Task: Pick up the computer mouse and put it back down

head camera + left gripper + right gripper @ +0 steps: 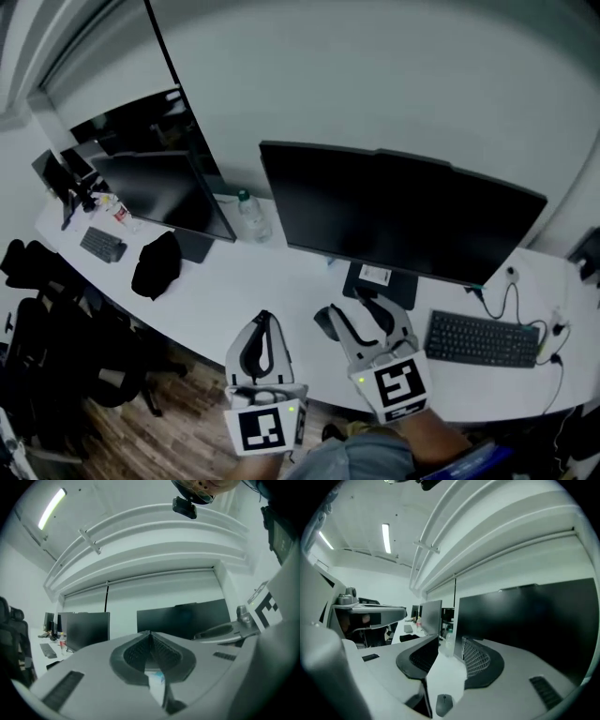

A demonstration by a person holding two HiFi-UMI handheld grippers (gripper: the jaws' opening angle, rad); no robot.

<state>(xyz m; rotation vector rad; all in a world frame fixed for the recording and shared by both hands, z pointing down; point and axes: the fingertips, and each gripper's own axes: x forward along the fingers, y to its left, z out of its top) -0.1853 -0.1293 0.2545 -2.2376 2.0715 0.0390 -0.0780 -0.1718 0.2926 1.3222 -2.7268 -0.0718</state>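
Right gripper view: it alone showed the computer mouse [444, 704] plainly, lying on the white counter [440, 667] and seen through the gap of the right hand-held gripper [451, 641].
Left gripper view: no mouse showed here. The left hand-held gripper [150, 633] had its jaw tips met, and the right one's marker cube [268, 607] stood at the picture's right edge.
Head view: it alone showed both hand-held grippers side by side above the counter's near edge, along with both keyboards and the cap.
Right hand-held gripper: released, with the jaws apart and nothing between the pads.
Left hand-held gripper: clenched on nothing.
Mouse position: on the counter in front of the large monitor [403, 216], lower than the right hand-held gripper's jaws and a little toward its left jaw, touching neither pad.
Counts in the head view: two hand-held grippers; two monitors, the large one and a second monitor [159, 192]; two keyboards, the near keyboard [483, 339] and the far keyboard [103, 244]; one water bottle [251, 217]; one black cap [157, 264].
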